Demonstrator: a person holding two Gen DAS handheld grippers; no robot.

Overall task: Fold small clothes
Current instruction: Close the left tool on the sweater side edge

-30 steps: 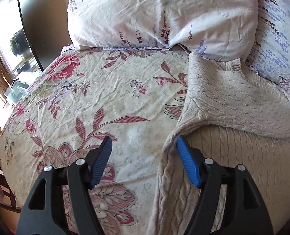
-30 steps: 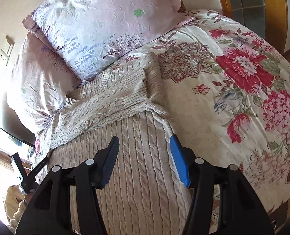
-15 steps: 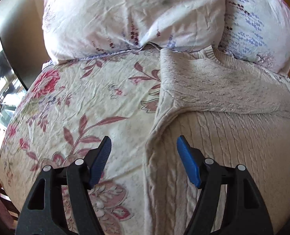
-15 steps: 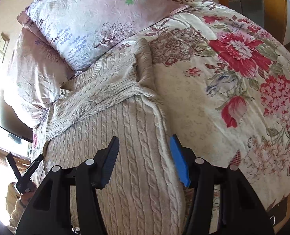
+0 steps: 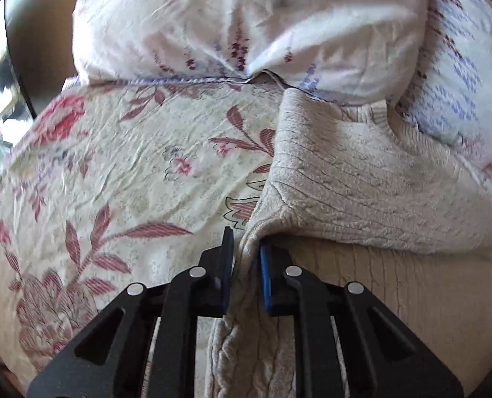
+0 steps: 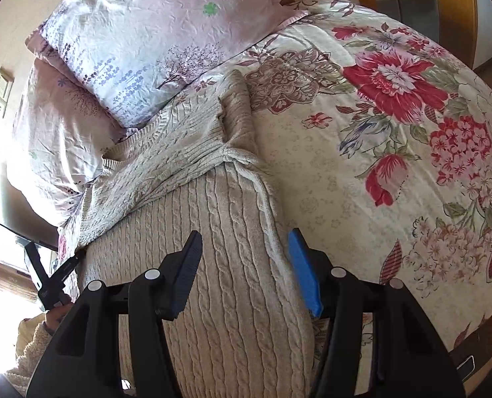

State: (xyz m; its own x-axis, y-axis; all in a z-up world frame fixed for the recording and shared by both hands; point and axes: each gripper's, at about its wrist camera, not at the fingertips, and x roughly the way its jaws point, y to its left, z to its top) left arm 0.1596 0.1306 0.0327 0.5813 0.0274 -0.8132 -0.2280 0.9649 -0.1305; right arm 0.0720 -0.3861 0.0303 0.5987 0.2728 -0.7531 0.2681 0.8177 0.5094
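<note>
**Pinching the sweater's left edge for the next fold**

Closing on the knit, our left gripper [image 5: 246, 258] had its jaws drawing together with the sweater [image 5: 362, 192] edge between them, the black and blue pads already pressing a raised ridge of fabric just below where the folded-in sleeve crosses the body. Our right gripper [image 6: 246, 265] hovered over the opposite side with its jaws half apart; the cable-knit hem edge ran between them, but the pads touched nothing that we could see.

The sweater lay flat on the floral bedspread [image 6: 362, 165], collar up against the pillows [image 5: 246, 26], both sleeves already laid across the chest. We judged the sleeve step finished and the side or bottom fold just starting.

The next move, as we read it, called for the right gripper to close on its own edge so both sides could lift evenly. A thick knit like this would probably sag and slip from a shallow pinch, so a deeper bite seemed wise.
</note>
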